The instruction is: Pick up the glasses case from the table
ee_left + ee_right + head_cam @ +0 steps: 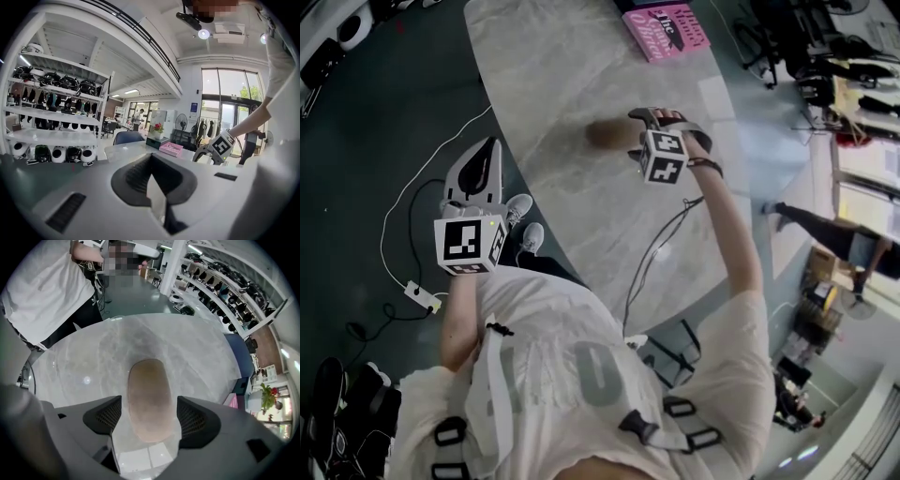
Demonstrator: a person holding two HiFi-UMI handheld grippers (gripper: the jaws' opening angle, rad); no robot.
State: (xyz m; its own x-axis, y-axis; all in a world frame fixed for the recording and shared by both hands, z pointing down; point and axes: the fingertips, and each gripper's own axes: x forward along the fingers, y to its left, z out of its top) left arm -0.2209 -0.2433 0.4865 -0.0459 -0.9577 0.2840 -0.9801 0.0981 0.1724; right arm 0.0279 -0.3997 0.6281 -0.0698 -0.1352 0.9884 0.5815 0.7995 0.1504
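Here, the left gripper [483,167] hangs off the surface's [553,66] nine-o'clock edge, jaws together, empty. Only the right gripper view shows the right gripper's [147,404] jaws apart, flanking the brown glasses case [147,380]; bare marble spreads toward twelve o'clock.

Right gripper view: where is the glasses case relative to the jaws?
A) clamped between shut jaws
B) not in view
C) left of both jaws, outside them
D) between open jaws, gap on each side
D: the brown glasses case lies lengthwise between the spread jaws of the right gripper, with the marble table showing in the gap on either side of it.
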